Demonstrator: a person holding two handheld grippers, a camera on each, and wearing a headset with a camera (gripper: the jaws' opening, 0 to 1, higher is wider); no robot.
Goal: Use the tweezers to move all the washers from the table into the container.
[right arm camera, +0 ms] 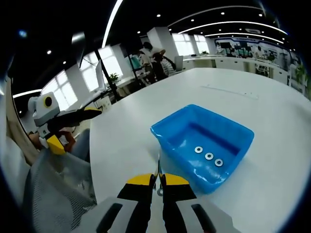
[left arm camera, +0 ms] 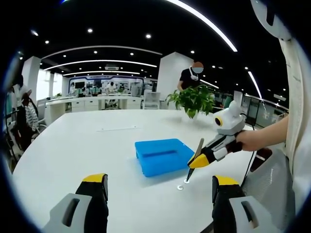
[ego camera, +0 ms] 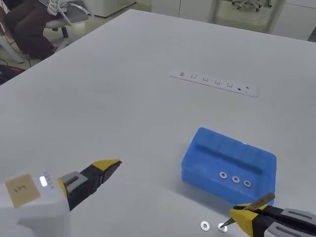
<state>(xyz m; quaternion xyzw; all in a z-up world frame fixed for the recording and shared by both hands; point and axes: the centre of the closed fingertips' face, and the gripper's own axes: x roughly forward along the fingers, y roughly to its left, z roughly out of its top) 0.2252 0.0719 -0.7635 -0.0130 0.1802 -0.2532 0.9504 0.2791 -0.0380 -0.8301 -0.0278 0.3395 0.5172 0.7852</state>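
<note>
A blue container [ego camera: 212, 148] stands on the white table [ego camera: 123, 98] with three washers [ego camera: 235, 179] lying in it. Two more washers [ego camera: 205, 226] lie on the table just in front of it. My right gripper [ego camera: 241, 213] is shut on the tweezers [ego camera: 261, 200], whose tips touch down at the right-hand loose washer [ego camera: 223, 228]. In the right gripper view the tweezers [right arm camera: 158, 167] run out between the shut jaws, beside the container [right arm camera: 170, 133]. My left gripper [ego camera: 106, 168] hovers open to the left, holding nothing; its view shows the container [left arm camera: 163, 155] and a washer [left arm camera: 180, 187].
A white power strip [ego camera: 213, 82] lies on the table beyond the container. Office chairs [ego camera: 64, 15] stand past the table's far left edge. A person [left arm camera: 190, 77] stands behind a potted plant [left arm camera: 194, 102] in the left gripper view.
</note>
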